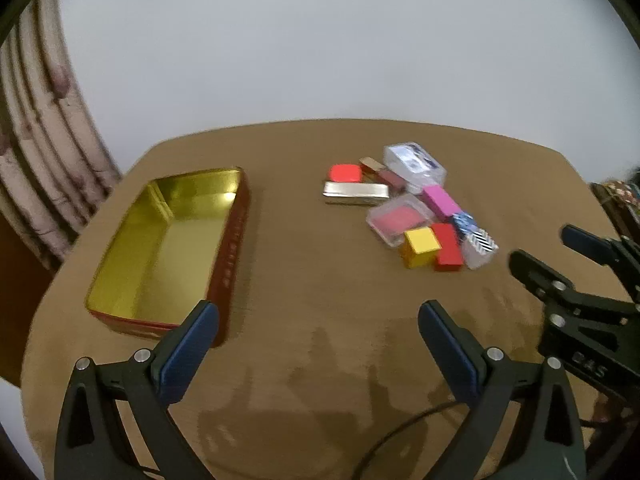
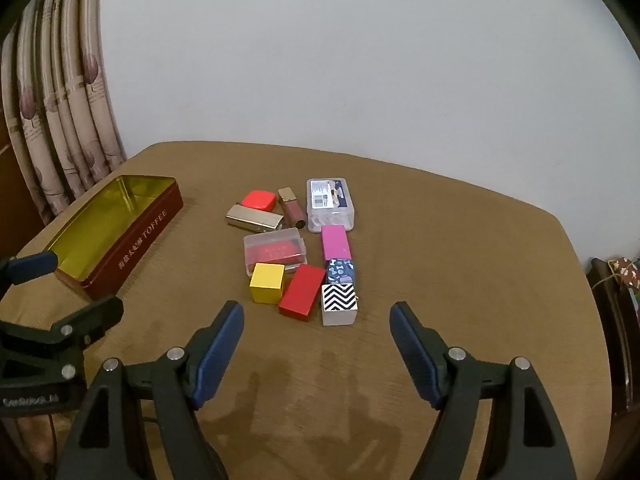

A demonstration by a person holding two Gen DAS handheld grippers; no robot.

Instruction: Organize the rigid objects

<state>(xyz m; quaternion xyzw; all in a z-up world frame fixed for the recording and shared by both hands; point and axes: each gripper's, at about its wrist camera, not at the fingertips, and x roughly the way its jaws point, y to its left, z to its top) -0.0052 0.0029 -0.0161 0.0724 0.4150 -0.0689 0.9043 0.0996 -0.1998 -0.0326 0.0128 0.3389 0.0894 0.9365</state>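
An open red toffee tin (image 1: 120,276) (image 2: 132,236) with a gold inside lies on the left of the brown table, with nothing in it. Right of it is a cluster of small items: a yellow cube (image 2: 267,282), a red block (image 2: 302,294), a zigzag-patterned block (image 2: 338,303), a blue patterned cube (image 2: 340,271), a pink block (image 2: 335,242), two clear plastic cases (image 2: 275,251) (image 2: 330,202), a gold bar-shaped box (image 2: 256,218), a lip-gloss tube (image 2: 291,208) and a rounded red case (image 2: 259,199). My left gripper (image 1: 318,316) hovers open near the tin's front corner. My right gripper (image 2: 316,316) hovers open just before the cluster.
A patterned curtain (image 2: 60,100) hangs at the left and a plain pale wall stands behind the table. The table's rounded edge (image 2: 572,248) drops off at the right, beside dark furniture. A cable (image 1: 400,436) runs under the left gripper.
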